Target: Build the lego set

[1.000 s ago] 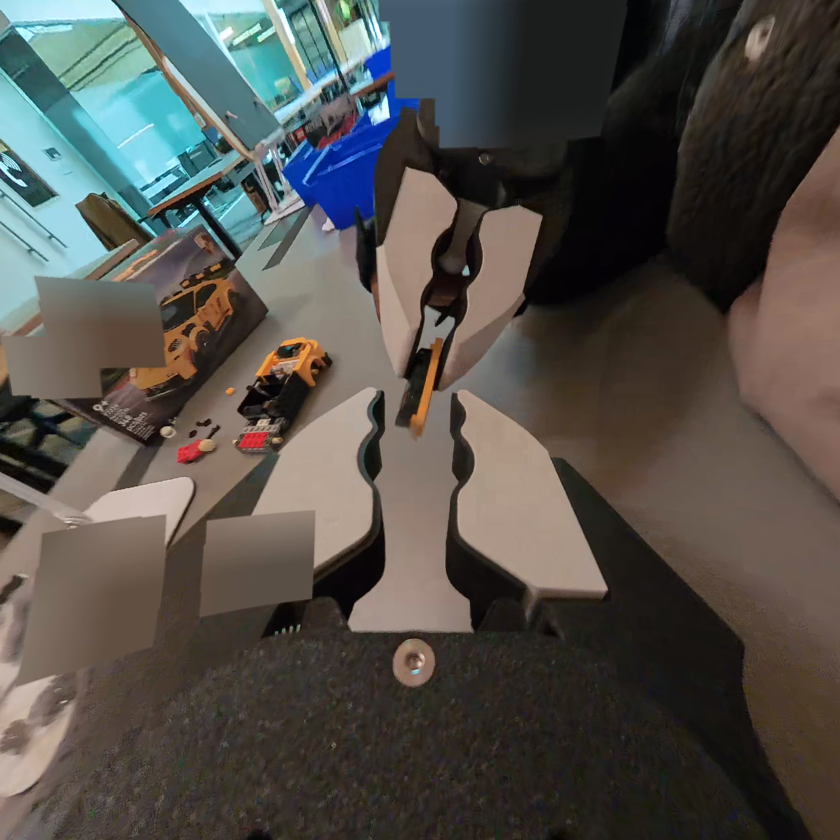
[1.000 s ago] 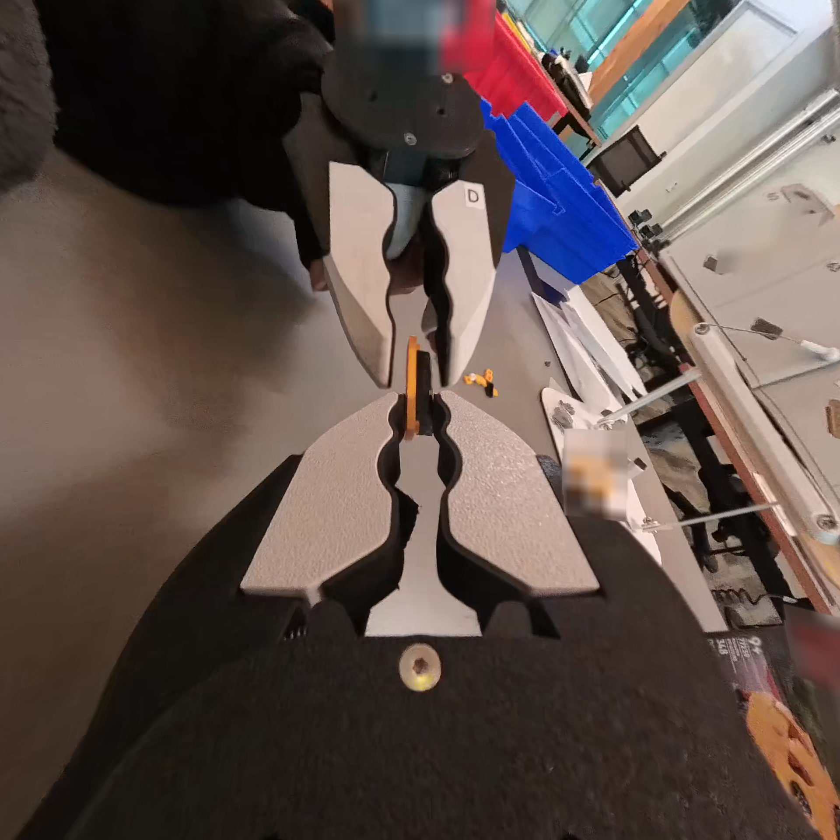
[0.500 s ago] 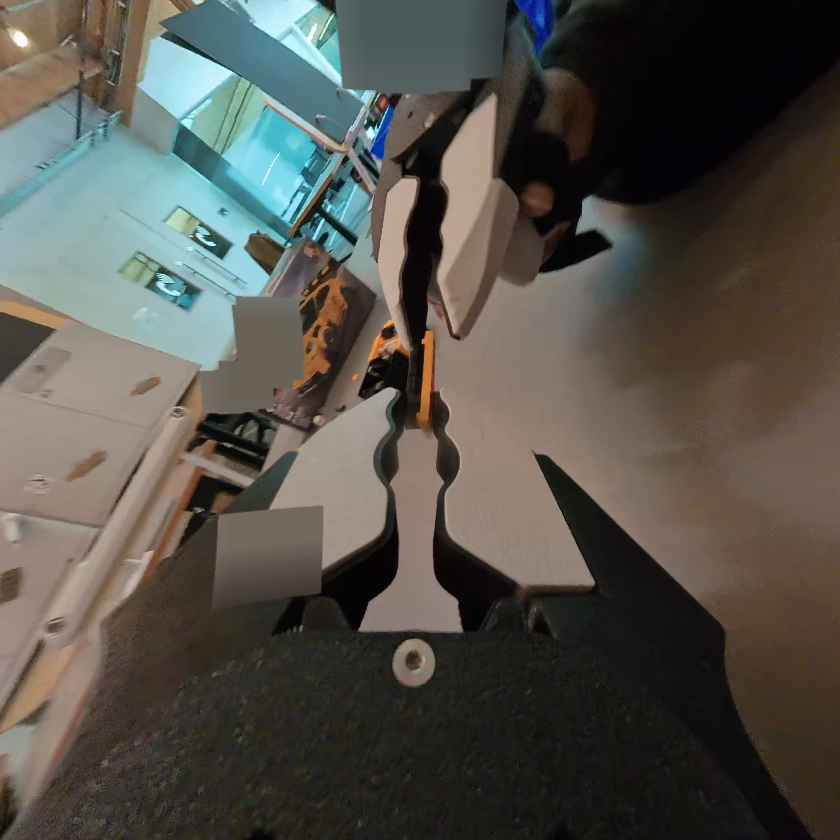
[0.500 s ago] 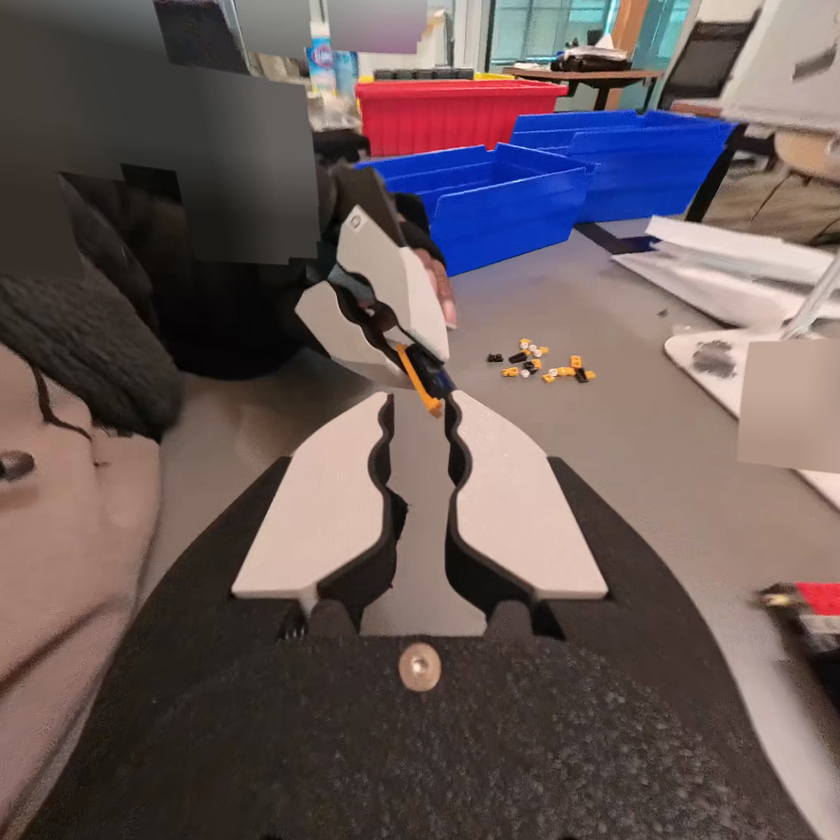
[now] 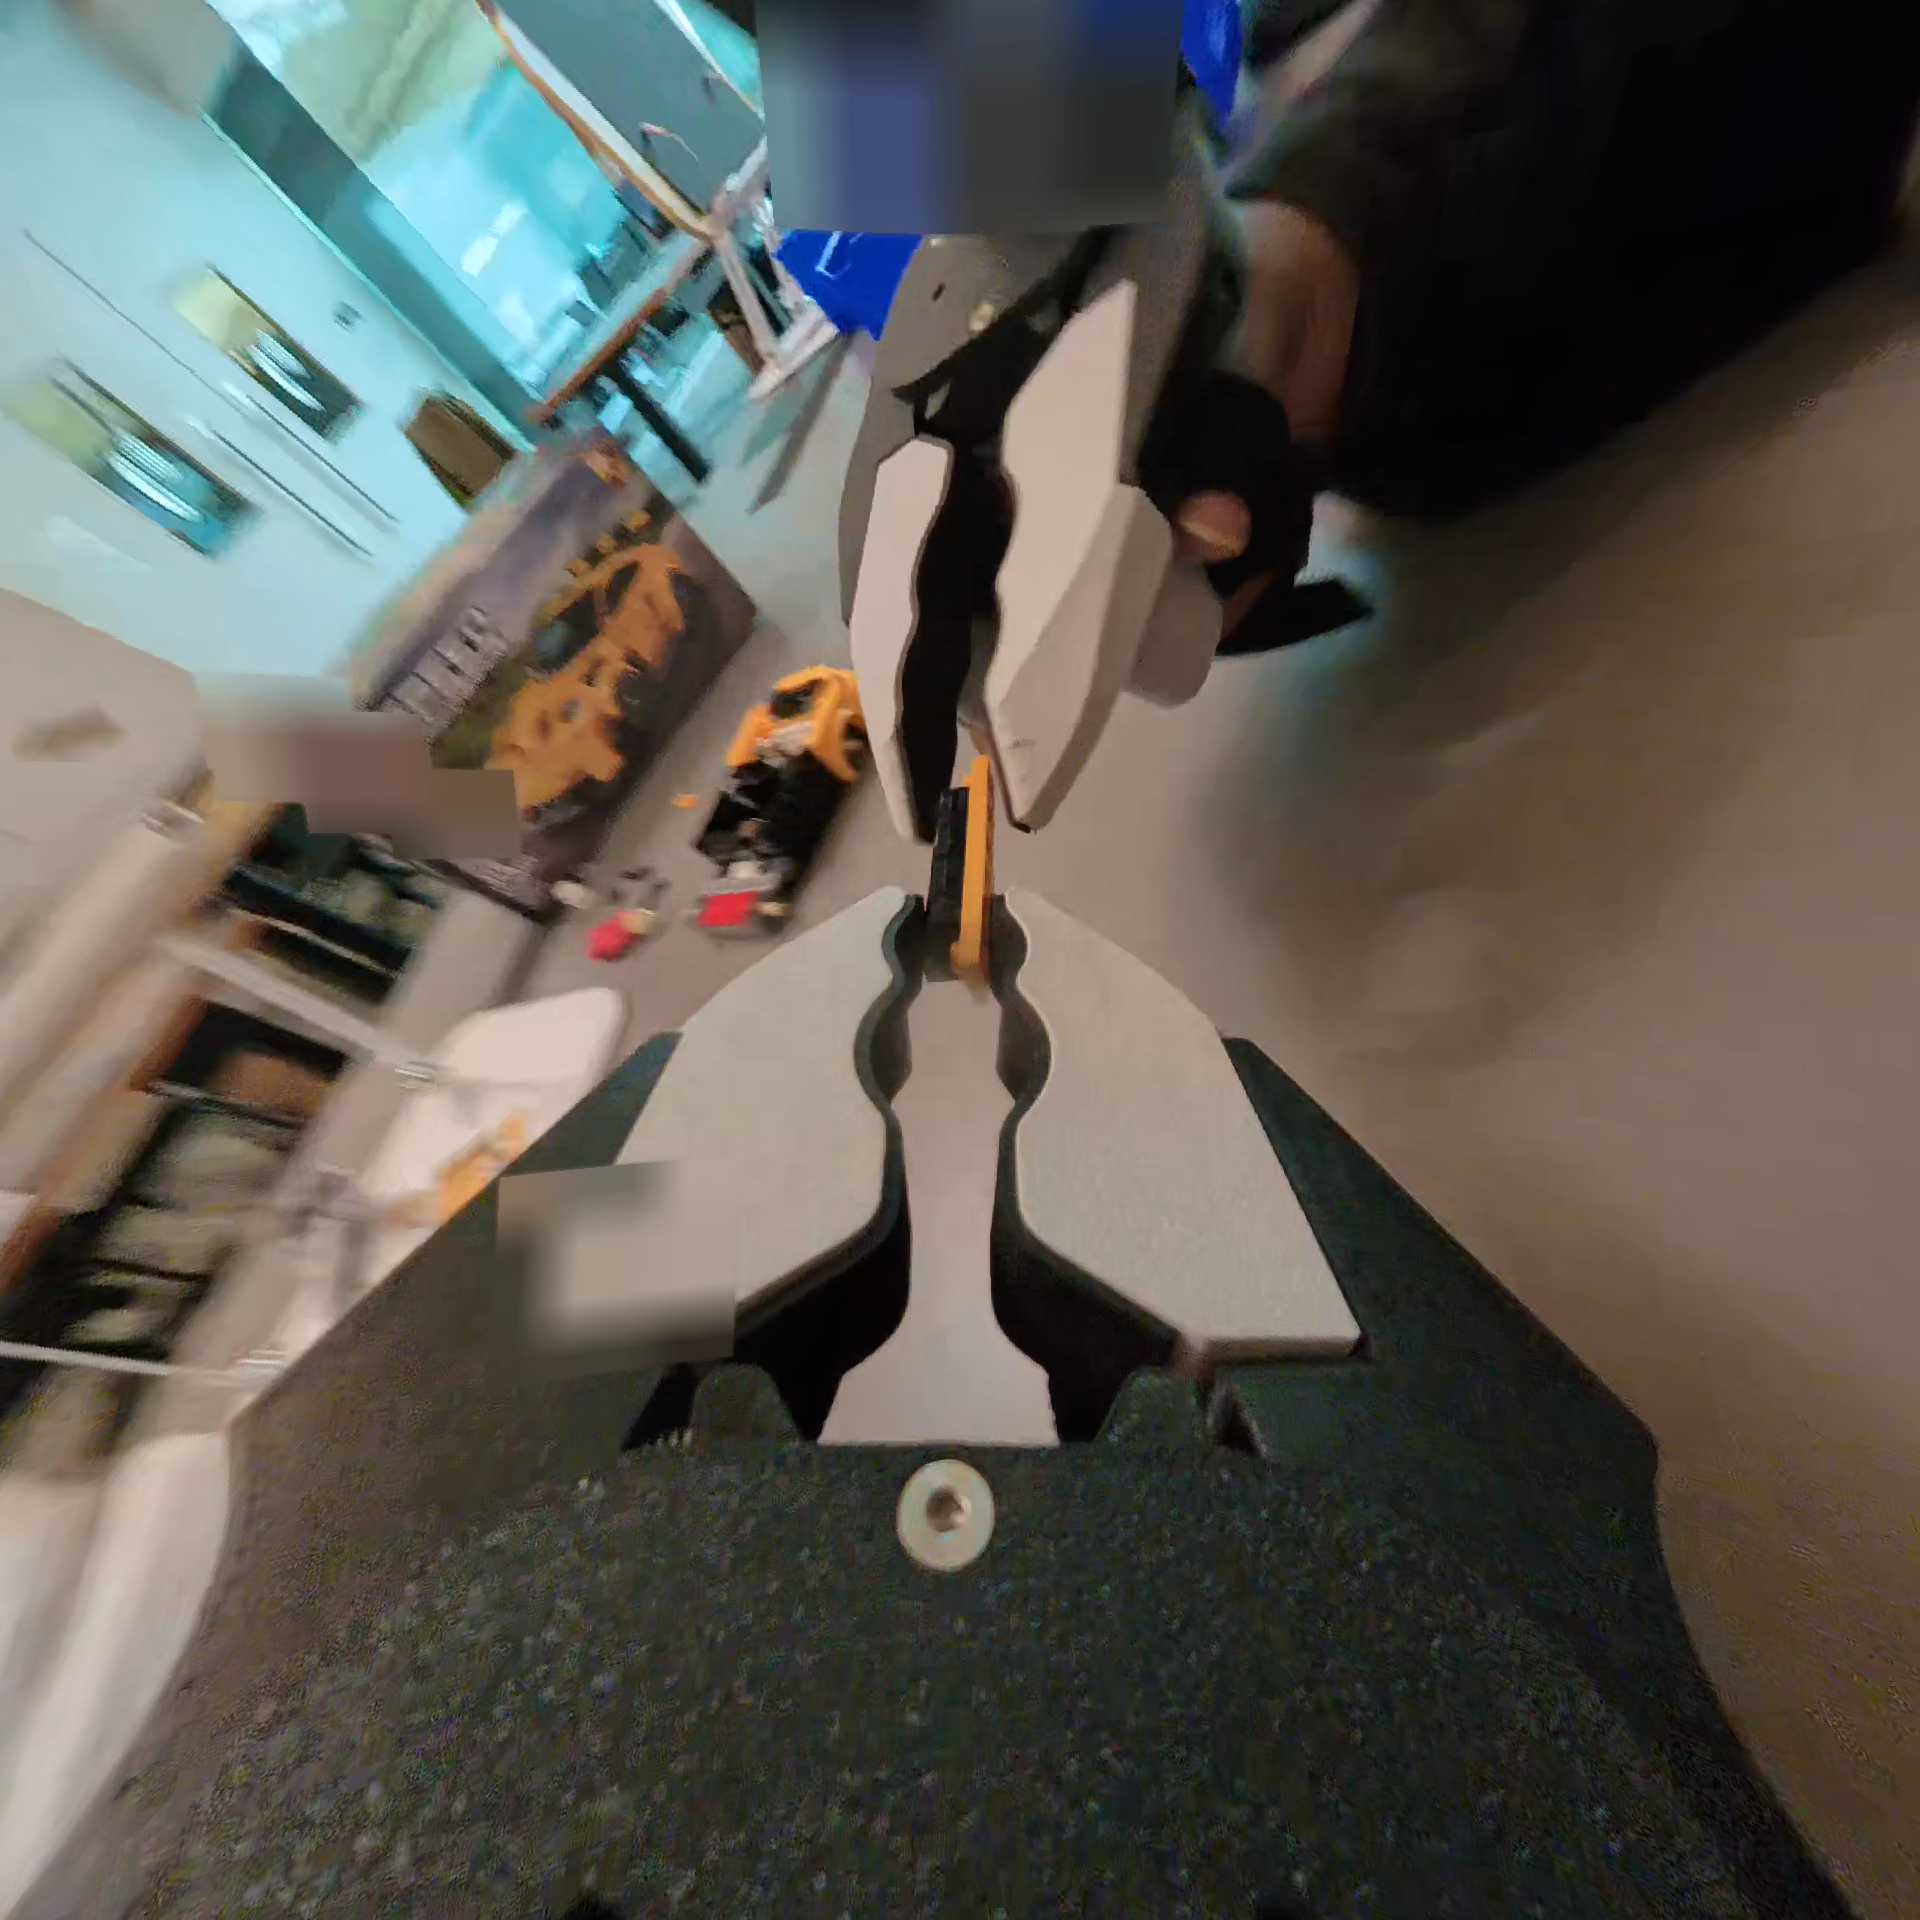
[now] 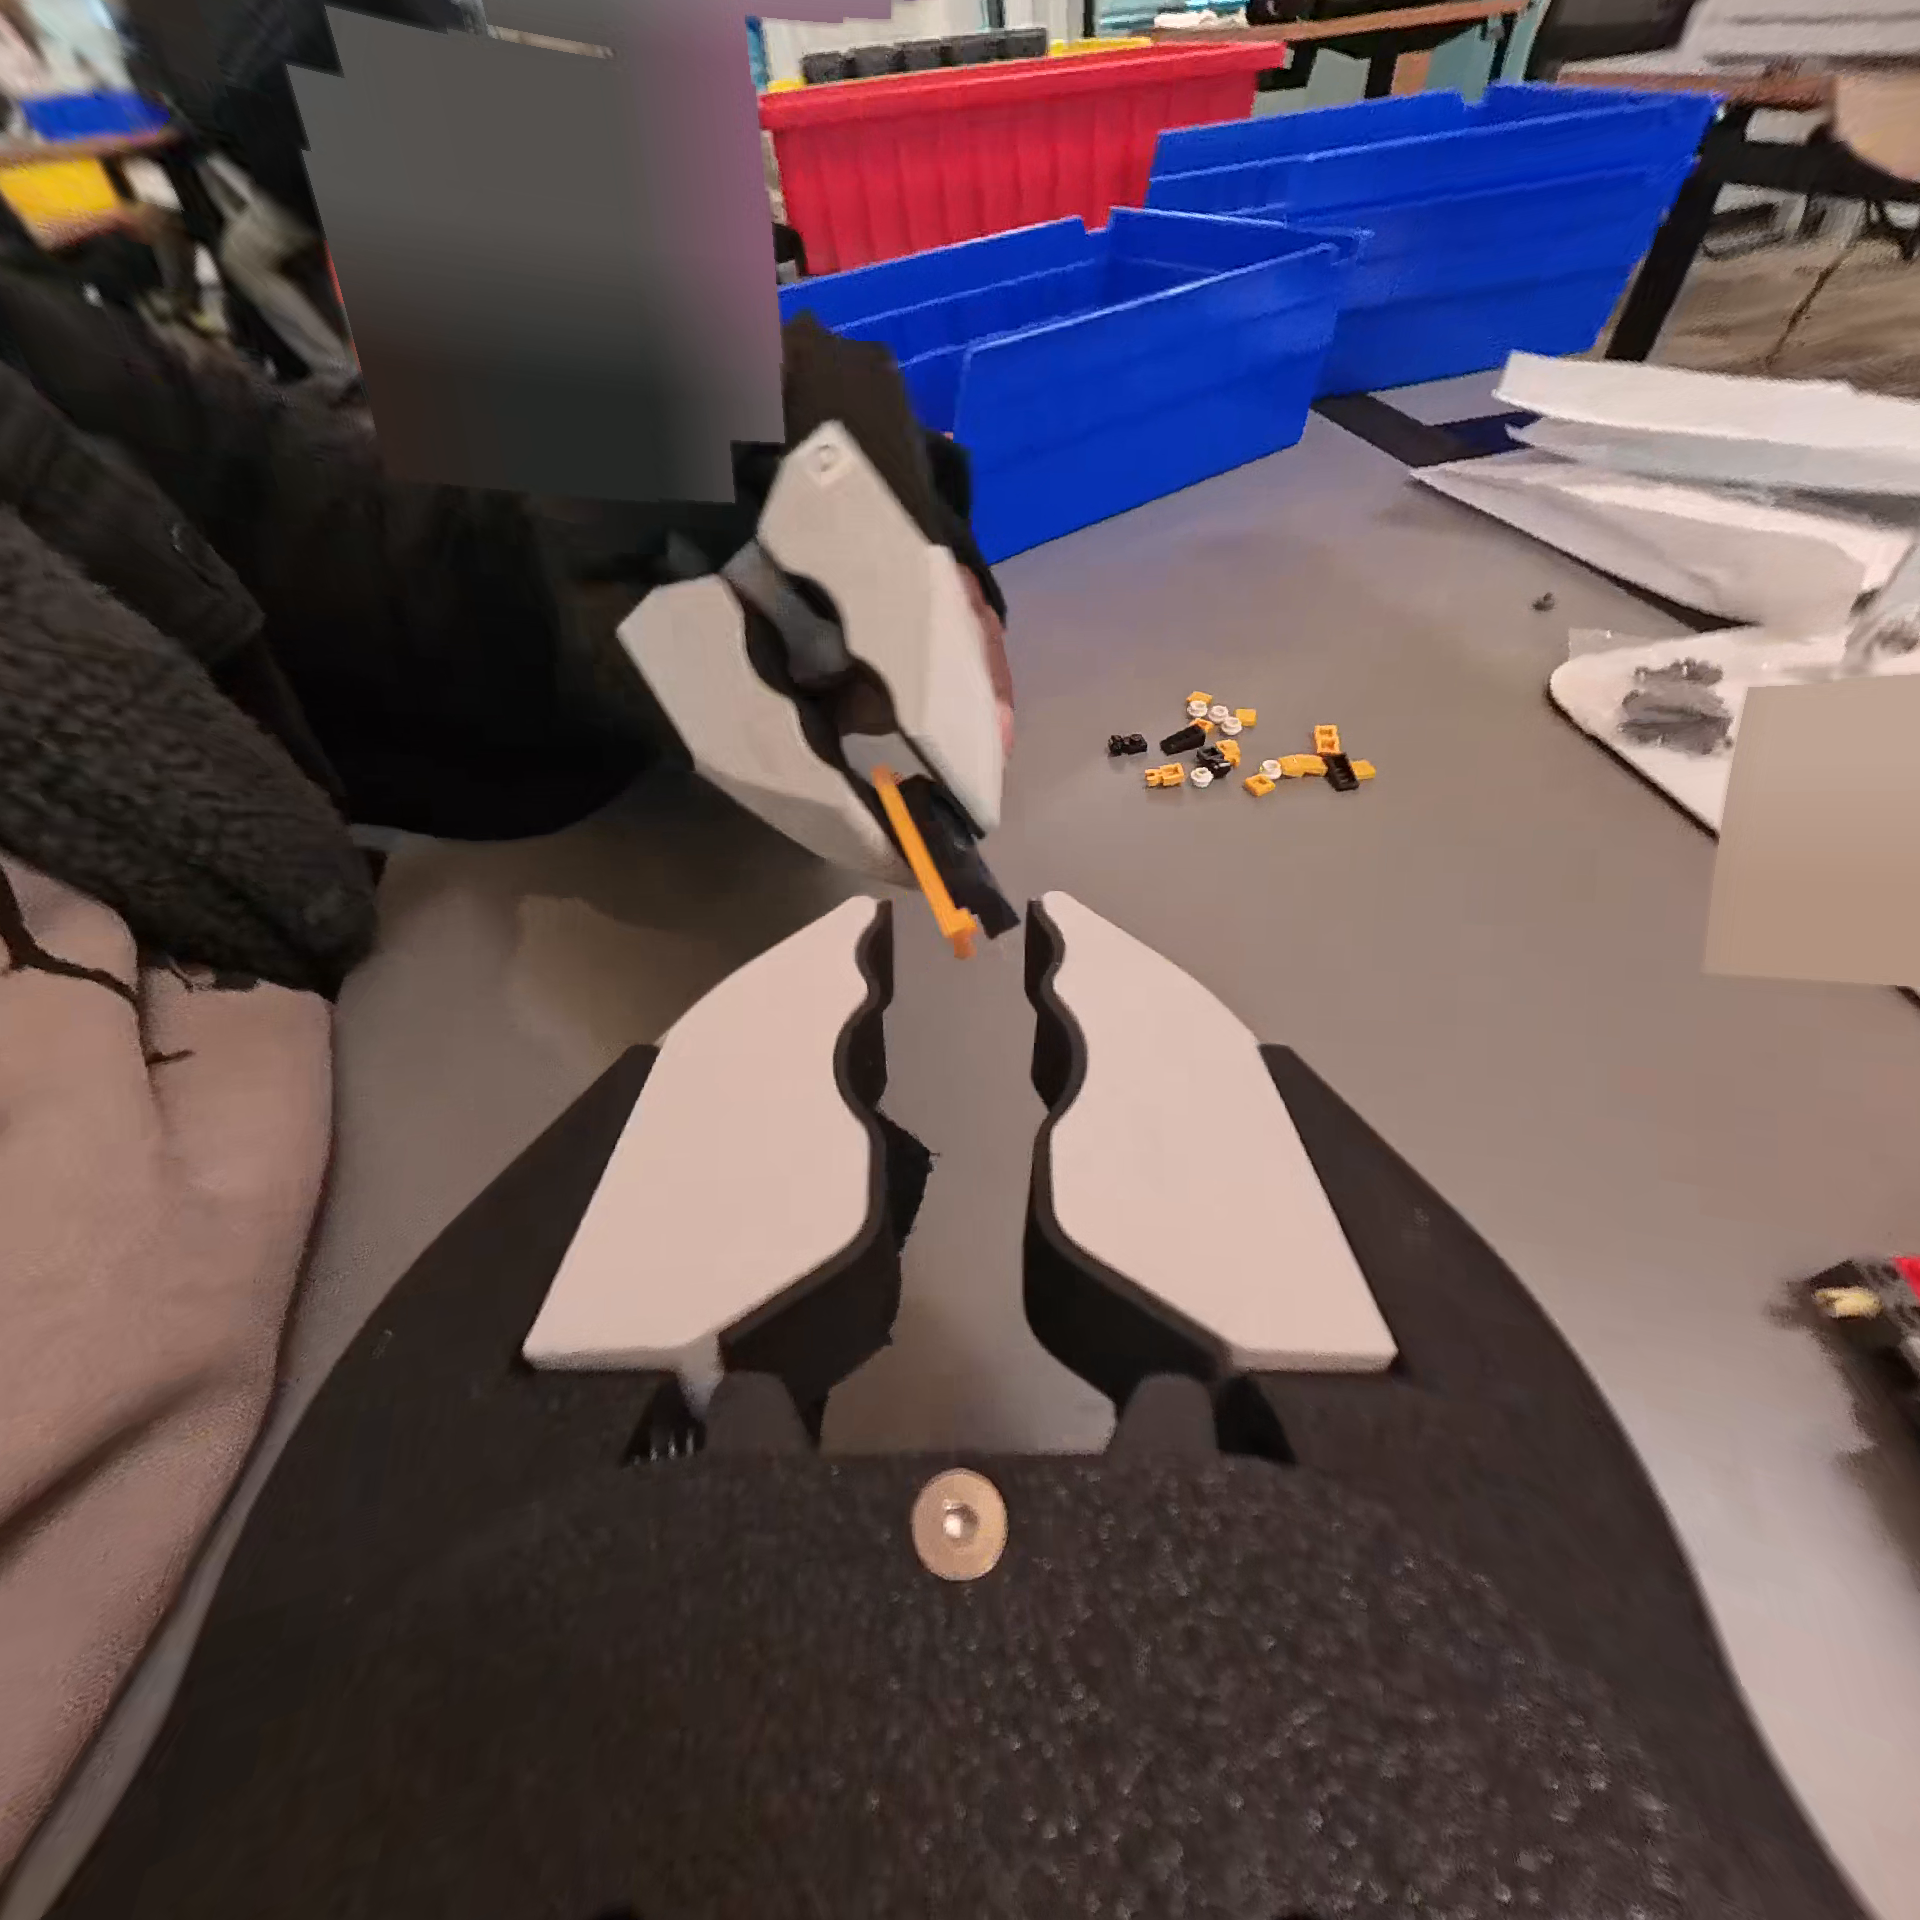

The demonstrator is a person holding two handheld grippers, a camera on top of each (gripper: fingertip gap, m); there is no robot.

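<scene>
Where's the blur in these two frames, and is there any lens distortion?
Left wrist view: heavy motion smear over the left side and background, with the box and car soft; its own jaws and the piece are fairly sharp. Right wrist view: mostly crisp, loose bricks distinct; left gripper slightly smeared, right edge blurred. Both: wide-angle stretch toward the edges.

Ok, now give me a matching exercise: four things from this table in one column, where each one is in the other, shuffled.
Things:
1. orange piece
2. loose bricks
3. red bin
4. car

Places:
A. behind the blue bins
B. beside the box
C. in the left gripper
D. scattered on the table

Pairs: 1-C, 2-D, 3-A, 4-B
</scene>
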